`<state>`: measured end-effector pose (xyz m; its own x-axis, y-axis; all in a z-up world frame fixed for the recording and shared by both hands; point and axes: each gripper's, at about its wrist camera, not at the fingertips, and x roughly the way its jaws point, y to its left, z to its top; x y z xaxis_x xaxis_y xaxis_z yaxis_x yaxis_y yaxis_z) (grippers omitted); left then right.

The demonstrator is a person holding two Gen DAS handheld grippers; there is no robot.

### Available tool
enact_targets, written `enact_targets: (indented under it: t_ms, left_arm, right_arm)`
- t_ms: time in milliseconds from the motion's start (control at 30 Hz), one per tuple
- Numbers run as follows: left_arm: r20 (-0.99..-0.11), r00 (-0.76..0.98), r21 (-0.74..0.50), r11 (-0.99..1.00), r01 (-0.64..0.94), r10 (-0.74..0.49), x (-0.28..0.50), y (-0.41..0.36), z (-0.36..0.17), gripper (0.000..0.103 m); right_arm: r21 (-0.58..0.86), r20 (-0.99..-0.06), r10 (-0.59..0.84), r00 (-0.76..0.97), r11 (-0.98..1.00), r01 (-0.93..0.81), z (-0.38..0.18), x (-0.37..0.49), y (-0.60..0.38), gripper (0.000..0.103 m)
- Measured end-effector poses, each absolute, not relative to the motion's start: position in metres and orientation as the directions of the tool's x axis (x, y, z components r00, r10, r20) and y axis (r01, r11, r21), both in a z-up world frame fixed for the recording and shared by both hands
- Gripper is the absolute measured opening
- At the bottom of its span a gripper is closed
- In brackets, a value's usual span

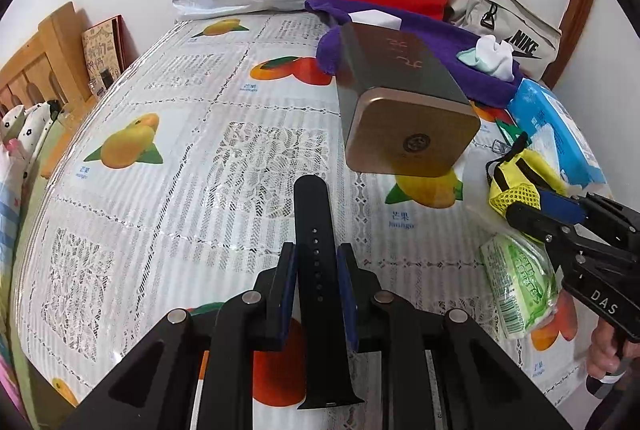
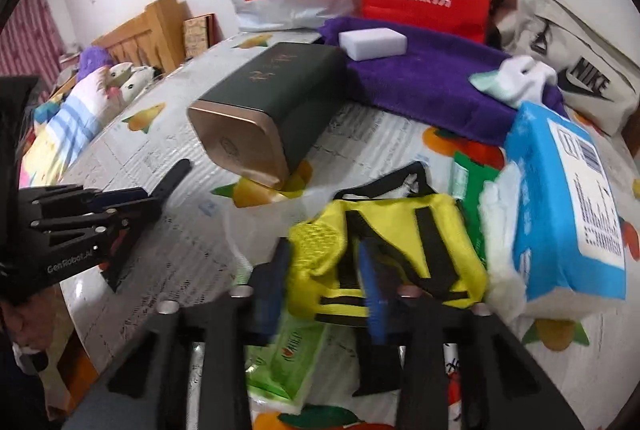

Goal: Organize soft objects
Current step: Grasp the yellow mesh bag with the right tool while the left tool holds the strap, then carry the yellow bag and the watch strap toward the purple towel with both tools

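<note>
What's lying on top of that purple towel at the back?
On the purple towel lie a white rectangular sponge block and a bunched white and mint sock. The dark green tin with a gold lid covers its left edge; whatever is beneath the towel is hidden.

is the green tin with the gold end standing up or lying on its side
Lying on its side. The green tin rests lengthwise on the tablecloth, its gold end facing sideways toward the cameras rather than up.
</note>
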<state>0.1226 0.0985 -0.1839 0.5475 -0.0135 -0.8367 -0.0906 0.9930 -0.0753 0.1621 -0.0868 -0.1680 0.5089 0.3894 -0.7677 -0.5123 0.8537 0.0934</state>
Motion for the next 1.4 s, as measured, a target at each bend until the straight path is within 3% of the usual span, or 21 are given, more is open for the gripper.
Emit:
enact_targets:
  t_ms: [33, 67, 467, 867, 1400]
  left_arm:
    - [-0.837, 0.548, -0.076, 0.993, -0.091, -0.014, 0.123, 0.099, -0.184, 0.020]
    - [-0.837, 0.548, -0.077, 0.993, -0.093, -0.014, 0.123, 0.100, -0.184, 0.020]
    - [-0.826, 0.564, -0.095, 0.989, -0.111, -0.016, 0.114, 0.101, -0.174, 0.020]
    - [-0.811, 0.582, -0.123, 0.990, -0.074, -0.057, 0.101, 0.083, -0.160, 0.020]
    - [-0.785, 0.617, -0.103, 0.994, -0.040, -0.056, 0.108, 0.057, -0.119, 0.020]
  right_arm:
    - [0.097, -0.762, 0.397, 0.512, 0.851, -0.515, -0.167, 0.162, -0.087, 0.029]
    - [0.100, -0.754, 0.405, 0.517, 0.849, -0.519, -0.164, 0.162, -0.088, 0.021]
    - [0.187, -0.647, 0.514, 0.564, 0.823, -0.536, -0.115, 0.123, -0.114, 0.021]
    - [0.171, -0.661, 0.417, 0.624, 0.893, -0.416, -0.118, 0.075, -0.179, 0.021]
    - [0.202, -0.648, 0.338, 0.683, 0.940, -0.273, -0.109, 0.077, -0.242, 0.021]
